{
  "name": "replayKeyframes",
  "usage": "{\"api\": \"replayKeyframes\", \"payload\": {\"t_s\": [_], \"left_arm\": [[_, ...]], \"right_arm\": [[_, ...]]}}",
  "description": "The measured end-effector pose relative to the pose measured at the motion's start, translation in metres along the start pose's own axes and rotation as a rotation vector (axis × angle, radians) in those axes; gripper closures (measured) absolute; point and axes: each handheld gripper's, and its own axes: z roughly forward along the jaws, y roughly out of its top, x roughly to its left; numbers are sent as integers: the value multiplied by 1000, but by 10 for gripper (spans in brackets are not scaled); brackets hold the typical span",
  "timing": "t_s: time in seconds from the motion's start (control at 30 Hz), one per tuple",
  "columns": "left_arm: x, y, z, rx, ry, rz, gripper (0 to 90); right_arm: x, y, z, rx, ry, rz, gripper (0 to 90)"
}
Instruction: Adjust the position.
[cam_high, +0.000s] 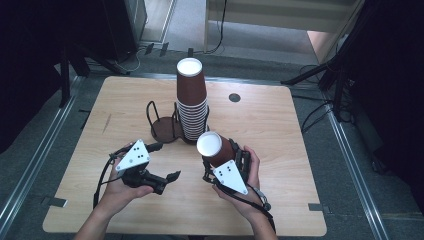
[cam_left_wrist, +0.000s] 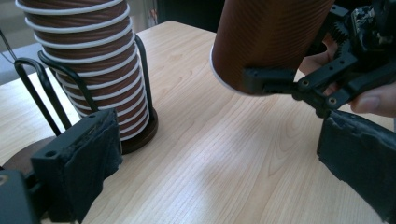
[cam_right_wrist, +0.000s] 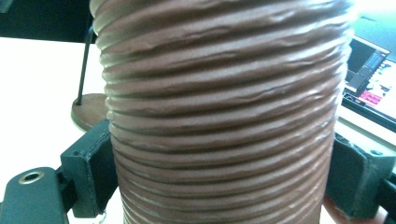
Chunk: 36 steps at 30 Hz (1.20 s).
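We find bare table (cam_high: 280, 130) from twelve round to six o'clock; the cup stack (cam_high: 192, 97) and empty holder (cam_high: 164, 127) block eleven o'clock.

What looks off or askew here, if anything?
Nothing spilled or damaged. The held cup sits tilted in the right tool, white inside facing the camera. The cup stack stands upright in its holder ring; the second ring beside it holds no cups. The left tool is open with nothing between its jaws.
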Motion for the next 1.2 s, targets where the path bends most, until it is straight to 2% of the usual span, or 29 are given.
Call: {"api": "replayKeyframes", "payload": {"t_s": [0.1, 0.13, 0.3, 0.37, 0.7, 0.87, 1.2], "left_arm": [[-2, 0, 0, 2, -14, 8, 6], [-2, 0, 0, 0, -23, 10, 6], [-4, 1, 0, -1, -42, 20, 6], [-5, 1, 1, 5, -45, 33, 5], [-15, 1, 7, 35, -61, 68, 6], [-17, 0, 8, 44, -72, 79, 6], [-22, 0, 11, 72, -84, 109, 10]], "right_arm": [[4, -2, 0, -5, 2, -23, 114], [6, -2, 0, -10, 5, -45, 113], [14, -3, 1, -5, 25, -71, 112], [18, -4, 1, -4, 5, -108, 112], [37, -10, 1, -18, 58, -209, 111], [45, -12, 0, -34, 93, -237, 109], [56, -13, -1, -51, 140, -257, 108]]}}
